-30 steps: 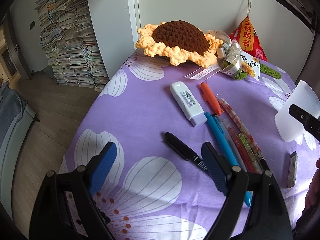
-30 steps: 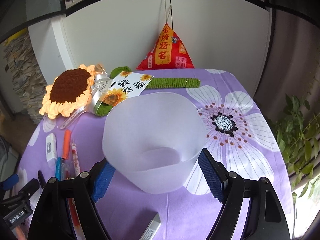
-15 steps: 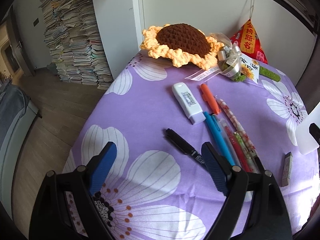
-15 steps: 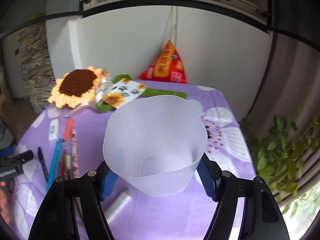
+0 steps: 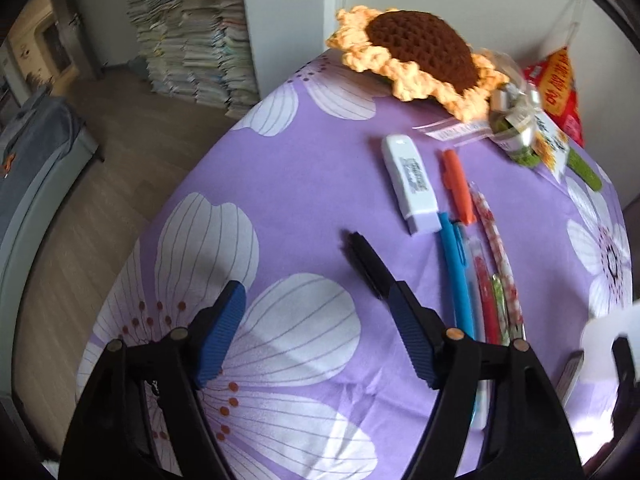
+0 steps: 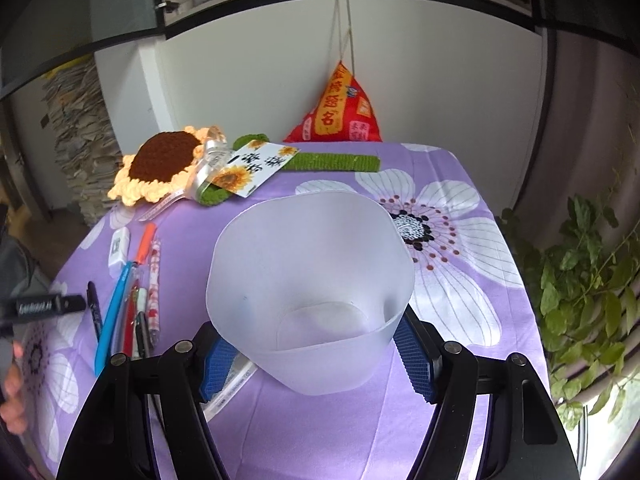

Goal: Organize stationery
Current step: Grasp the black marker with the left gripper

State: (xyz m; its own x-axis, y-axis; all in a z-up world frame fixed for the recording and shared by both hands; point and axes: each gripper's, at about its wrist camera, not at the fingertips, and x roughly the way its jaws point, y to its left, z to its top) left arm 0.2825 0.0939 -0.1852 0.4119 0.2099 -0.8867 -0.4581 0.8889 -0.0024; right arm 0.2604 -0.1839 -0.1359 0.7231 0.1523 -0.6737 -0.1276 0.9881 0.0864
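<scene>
My right tongs (image 6: 316, 354) are squeezing a frosted, thin-walled plastic cup (image 6: 310, 280) above the purple flowered cloth (image 6: 460, 280); my left tongs (image 5: 316, 320) are closing on nothing, beside the slim black pen (image 5: 366, 262)

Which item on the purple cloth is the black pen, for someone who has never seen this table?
Start at the crocheted sunflower at the table's far edge and come toward the camera to the row of pens. The black pen lies alone, left of the blue pen, angled away from the row, and is the only all-dark one.
</scene>
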